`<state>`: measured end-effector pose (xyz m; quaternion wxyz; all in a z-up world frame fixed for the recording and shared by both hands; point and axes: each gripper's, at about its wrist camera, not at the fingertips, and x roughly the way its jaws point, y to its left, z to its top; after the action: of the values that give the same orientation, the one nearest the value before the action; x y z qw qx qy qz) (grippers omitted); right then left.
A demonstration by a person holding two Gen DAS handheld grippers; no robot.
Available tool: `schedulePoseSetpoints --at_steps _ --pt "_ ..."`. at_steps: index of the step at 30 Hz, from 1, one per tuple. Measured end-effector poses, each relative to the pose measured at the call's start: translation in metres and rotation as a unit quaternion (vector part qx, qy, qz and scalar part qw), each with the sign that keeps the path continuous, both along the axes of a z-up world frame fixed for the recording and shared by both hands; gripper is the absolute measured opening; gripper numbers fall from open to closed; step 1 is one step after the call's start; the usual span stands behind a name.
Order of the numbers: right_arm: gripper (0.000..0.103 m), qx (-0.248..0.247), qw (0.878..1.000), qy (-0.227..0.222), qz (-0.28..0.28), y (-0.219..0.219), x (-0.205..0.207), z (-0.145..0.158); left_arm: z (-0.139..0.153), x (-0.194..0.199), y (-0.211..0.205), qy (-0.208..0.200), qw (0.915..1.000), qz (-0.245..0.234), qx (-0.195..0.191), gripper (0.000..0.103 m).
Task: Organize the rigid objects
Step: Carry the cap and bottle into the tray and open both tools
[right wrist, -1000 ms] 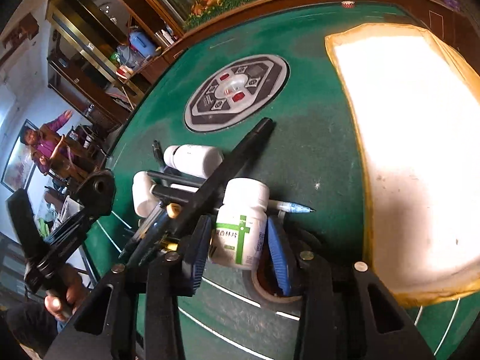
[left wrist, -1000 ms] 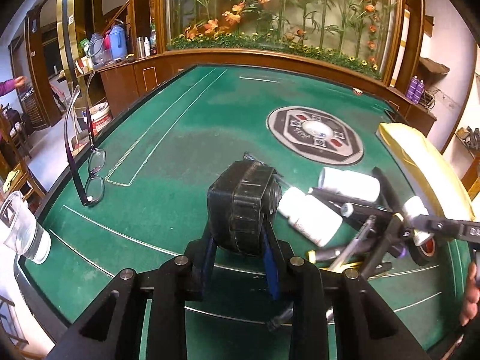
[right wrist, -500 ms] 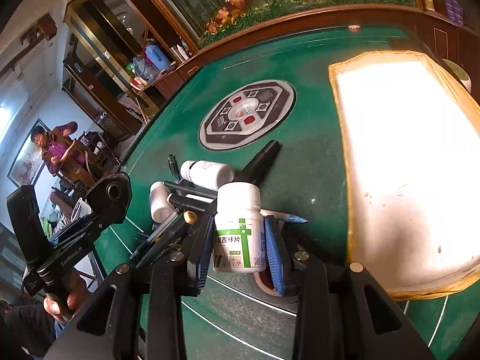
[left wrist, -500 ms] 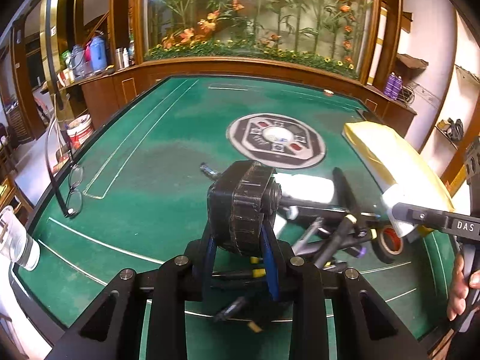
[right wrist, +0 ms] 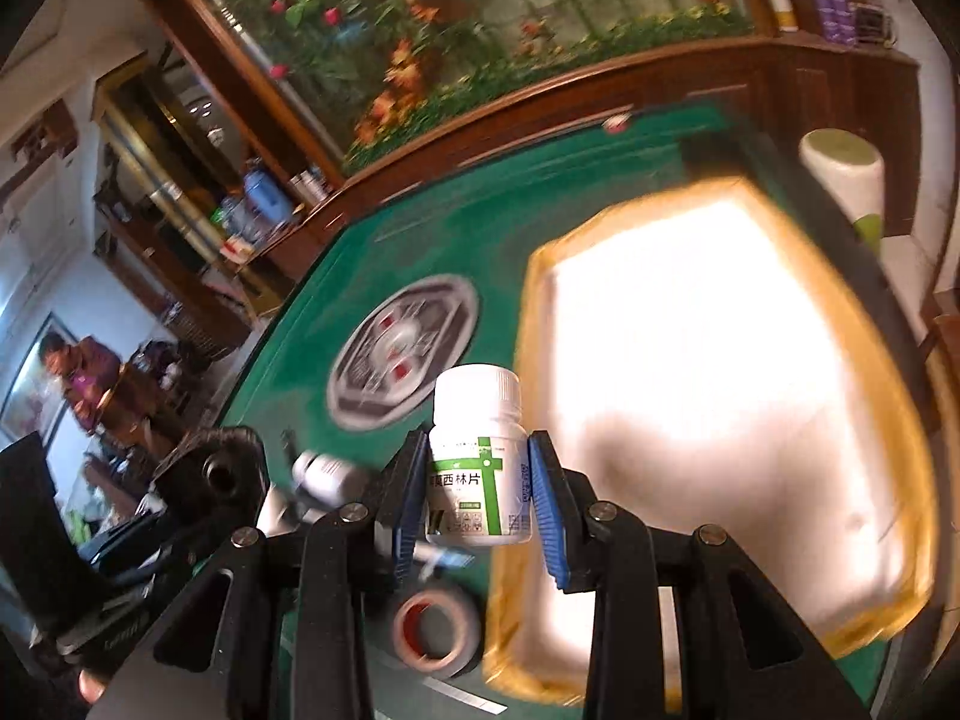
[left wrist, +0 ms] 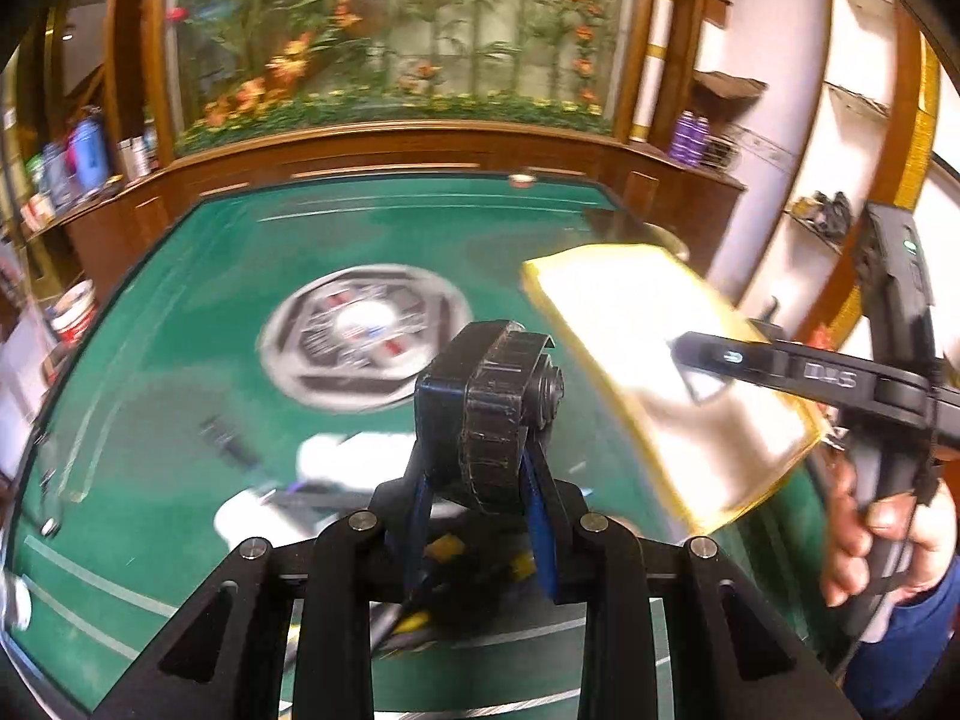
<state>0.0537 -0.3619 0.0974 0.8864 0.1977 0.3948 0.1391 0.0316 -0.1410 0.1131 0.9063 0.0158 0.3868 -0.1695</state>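
My left gripper (left wrist: 480, 480) is shut on a black ribbed motor-like part (left wrist: 492, 396) and holds it above the green table (left wrist: 240, 240). My right gripper (right wrist: 477, 483) is shut on a white pill bottle with a green cross label (right wrist: 477, 456), lifted at the left edge of the yellow-rimmed white tray (right wrist: 720, 360). The tray also shows in the left wrist view (left wrist: 660, 372), right of the black part. The right gripper's body (left wrist: 840, 372) shows there over the tray. The black part also shows in the right wrist view (right wrist: 210, 474).
White bottles (left wrist: 348, 456) and pens lie blurred on the table below my left gripper. A roll of tape (right wrist: 435, 630) lies by the tray's near corner. A grey octagonal emblem (left wrist: 366, 336) marks the table's middle. A white and green container (right wrist: 846, 180) stands beyond the tray.
Both grippers have risen and moved right toward the tray, each with its object. The pile of bottles and pens has dropped lower in both views. The glasses have left the left wrist view.
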Motion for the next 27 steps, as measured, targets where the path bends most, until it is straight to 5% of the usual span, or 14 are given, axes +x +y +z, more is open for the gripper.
schedulePoseSetpoints --at_steps 7,14,27 --pt "0.032 -0.027 0.999 0.017 -0.037 -0.037 0.054 0.006 -0.009 0.059 -0.080 0.059 0.9970 -0.047 -0.017 0.030" --pt "0.032 -0.037 0.996 0.077 -0.030 -0.048 0.116 -0.024 -0.045 0.124 -0.133 0.108 0.9931 -0.044 0.003 0.029" --pt "0.032 -0.068 0.992 0.103 -0.027 -0.045 0.156 -0.053 -0.061 0.147 -0.145 0.108 0.9936 -0.032 -0.006 0.030"
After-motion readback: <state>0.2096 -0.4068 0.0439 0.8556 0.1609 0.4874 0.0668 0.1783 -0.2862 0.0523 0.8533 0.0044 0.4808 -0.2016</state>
